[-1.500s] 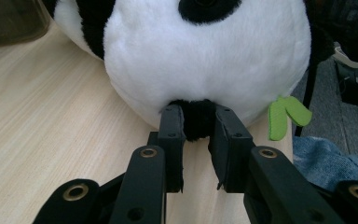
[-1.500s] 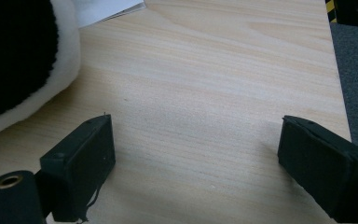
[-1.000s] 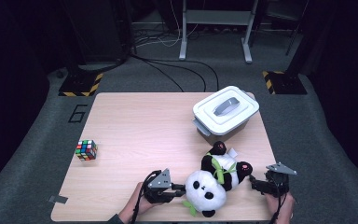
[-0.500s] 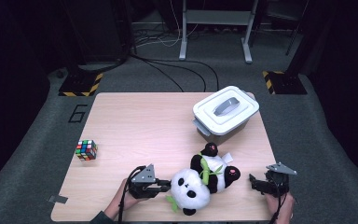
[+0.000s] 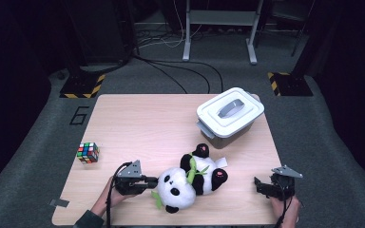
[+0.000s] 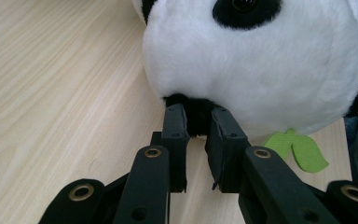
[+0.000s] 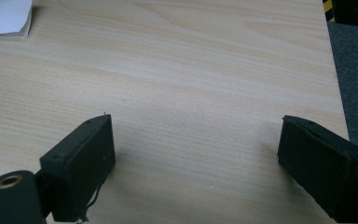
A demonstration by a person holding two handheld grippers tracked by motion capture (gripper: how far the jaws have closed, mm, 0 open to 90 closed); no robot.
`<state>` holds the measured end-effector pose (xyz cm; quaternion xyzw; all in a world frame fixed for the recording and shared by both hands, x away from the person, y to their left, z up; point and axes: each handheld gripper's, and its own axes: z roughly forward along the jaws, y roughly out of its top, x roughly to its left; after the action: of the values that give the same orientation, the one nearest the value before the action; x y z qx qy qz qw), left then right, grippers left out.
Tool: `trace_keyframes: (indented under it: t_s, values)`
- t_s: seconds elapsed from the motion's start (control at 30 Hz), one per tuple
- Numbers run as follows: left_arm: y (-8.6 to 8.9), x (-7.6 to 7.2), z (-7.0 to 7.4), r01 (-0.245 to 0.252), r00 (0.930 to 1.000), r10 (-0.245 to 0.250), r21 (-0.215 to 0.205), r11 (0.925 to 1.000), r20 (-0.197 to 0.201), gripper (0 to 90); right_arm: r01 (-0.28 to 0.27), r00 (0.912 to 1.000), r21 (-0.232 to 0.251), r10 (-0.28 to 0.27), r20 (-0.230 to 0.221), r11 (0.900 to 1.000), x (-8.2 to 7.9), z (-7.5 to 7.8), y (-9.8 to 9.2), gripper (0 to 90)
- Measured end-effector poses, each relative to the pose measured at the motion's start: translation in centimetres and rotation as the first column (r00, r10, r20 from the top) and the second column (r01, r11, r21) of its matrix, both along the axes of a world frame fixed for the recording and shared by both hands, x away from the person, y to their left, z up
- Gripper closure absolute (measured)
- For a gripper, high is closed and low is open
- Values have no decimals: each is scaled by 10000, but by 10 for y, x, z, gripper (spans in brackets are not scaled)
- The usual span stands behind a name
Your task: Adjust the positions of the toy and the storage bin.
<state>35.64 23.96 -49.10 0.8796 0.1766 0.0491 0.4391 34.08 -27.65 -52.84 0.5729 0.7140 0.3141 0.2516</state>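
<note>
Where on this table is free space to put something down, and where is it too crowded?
The widest bare patch of the table lies between the colour cube and the white lidded box. A smaller one lies between the panda toy and the right gripper. The near left edge is crowded: the left gripper pinches the panda's ear.

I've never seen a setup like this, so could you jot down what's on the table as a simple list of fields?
held thing: panda plush, lying on the table
left gripper: shut on the plush's black ear
right gripper: open, nothing between its jaws, over bare wood
box: white lidded container, far right corner, lid on
cube: colour puzzle cube, near the left edge
</note>
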Motion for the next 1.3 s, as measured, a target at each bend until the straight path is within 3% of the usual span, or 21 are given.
trace_keyframes:
  t_s: [0.1, 0.23, 0.27, 0.33, 0.37, 0.4, 0.43, 0.53, 0.57, 0.6, 0.67, 0.73, 0.77, 0.8, 0.87, 1.03, 1.13, 1.3]
  values:
    - [2, -3, 6, -1058, 9940, 1053, -153, 9943, -281, 548, 11, 10000, 4, -11, 2, 10000, 0, 0, 0, 102]
    - [7, -10, 16, -2378, 9710, 2356, -611, 9694, -406, 353, 11, 10000, 3, -11, 4, 10000, 0, 0, 0, 102]
    - [8, -12, 19, -2723, 9619, 2689, -837, 9586, -497, 329, 11, 10000, 2, -11, 6, 10000, 0, 0, 0, 102]
    - [9, -17, 26, -3092, 9509, 3050, -1142, 9441, -531, 286, 12, 10000, 5, -12, 7, 10000, 0, 0, 0, 102]
    - [9, -17, 26, -3092, 9509, 3050, -1142, 9441, -531, 269, 12, 10000, 5, -12, 7, 10000, 0, 0, 0, 102]
    - [6, -22, 31, -3346, 9423, 3276, -1538, 9297, -695, 249, 12, 10000, 3, -12, 8, 10000, 0, 0, 0, 103]
    - [3, -26, 33, -3499, 9368, 3430, -1692, 9214, -693, 245, 17, 10000, 6, -17, 7, 10000, 0, 0, 0, 103]
    - [-5, -33, 37, -3576, 9339, 3524, -1712, 9181, -606, 208, 23, 10000, 7, -23, 6, 10000, 0, 0, 0, 103]
    - [-16, -41, 38, -3595, 9329, 3582, -1599, 9193, -376, 201, 27, 10000, 5, -27, 8, 10000, 0, 0, 0, 104]
    - [-23, -46, 37, -3634, 9315, 3614, -1566, 9184, -425, 203, 29, 10000, 5, -29, 10, 10000, 0, 0, 0, 104]
    - [-35, -54, 34, -3507, 9364, 3491, -1413, 9258, -365, 205, 27, 10000, 16, -27, 22, 10000, 0, 0, 0, 105]
    - [-46, -58, 28, -3545, 9348, 3546, -1070, 9289, -189, 221, 39, 10000, 17, -39, 28, 10000, 0, 0, 0, 105]
    - [-50, -59, 24, -3491, 9370, 3492, -842, 9333, -141, 252, 35, 10000, 15, -35, 23, 10000, 0, 0, 0, 105]
    - [-53, -58, 20, -3410, 9401, 3396, -910, 9357, -308, 308, 41, 10000, 16, -41, 25, 10000, 0, 0, 0, 106]
    - [-53, -58, 17, -3367, 9415, 3365, -927, 9371, -183, 389, 42, 10000, 18, -42, 23, 10000, 0, 0, 0, 105]
    - [-47, -51, 16, -2910, 9566, 2909, -895, 9525, -153, 585, 66, 10000, 13, -66, 28, 10000, 0, 0, 0, 106]
    - [-45, -48, 17, -2687, 9631, 2691, -865, 9593, -66, 639, 80, 10000, 18, -80, 33, 10000, 0, 0, 0, 107]
    - [-37, -40, 19, -2507, 9680, 2501, -941, 9635, -183, 664, 84, 10000, 17, -84, 32, 10000, 0, 0, 0, 107]
